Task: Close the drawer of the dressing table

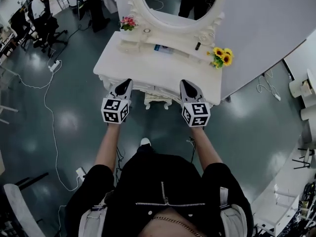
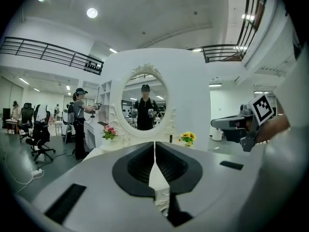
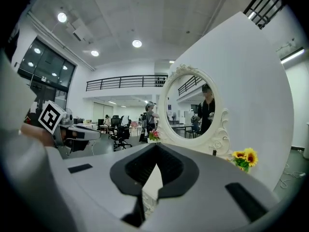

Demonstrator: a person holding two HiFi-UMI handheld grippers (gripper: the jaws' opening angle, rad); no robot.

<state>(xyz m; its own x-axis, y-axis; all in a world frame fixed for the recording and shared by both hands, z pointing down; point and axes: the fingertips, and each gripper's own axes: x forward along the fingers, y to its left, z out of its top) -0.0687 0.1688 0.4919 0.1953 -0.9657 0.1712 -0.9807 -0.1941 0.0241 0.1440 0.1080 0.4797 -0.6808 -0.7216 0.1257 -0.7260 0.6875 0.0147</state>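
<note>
The white dressing table (image 1: 148, 65) with its oval mirror (image 1: 173, 6) stands straight ahead against a white partition. Its carved drawer front (image 1: 158, 94) runs along the near edge; I cannot tell how far out it stands. My left gripper (image 1: 127, 82) and right gripper (image 1: 186, 83) point at that front side by side, tips at the edge, both shut on nothing. In the left gripper view the jaws (image 2: 154, 145) meet in a line over the white carved front (image 2: 162, 197). The right gripper view shows the same closed jaws (image 3: 155, 147).
Pink flowers (image 1: 128, 22) stand at the tabletop's back left and sunflowers (image 1: 220, 57) at its right. A small dark bottle (image 1: 197, 46) sits by the mirror base. Cables (image 1: 47, 98) trail over the floor on the left, with office chairs (image 1: 44, 26) and people beyond.
</note>
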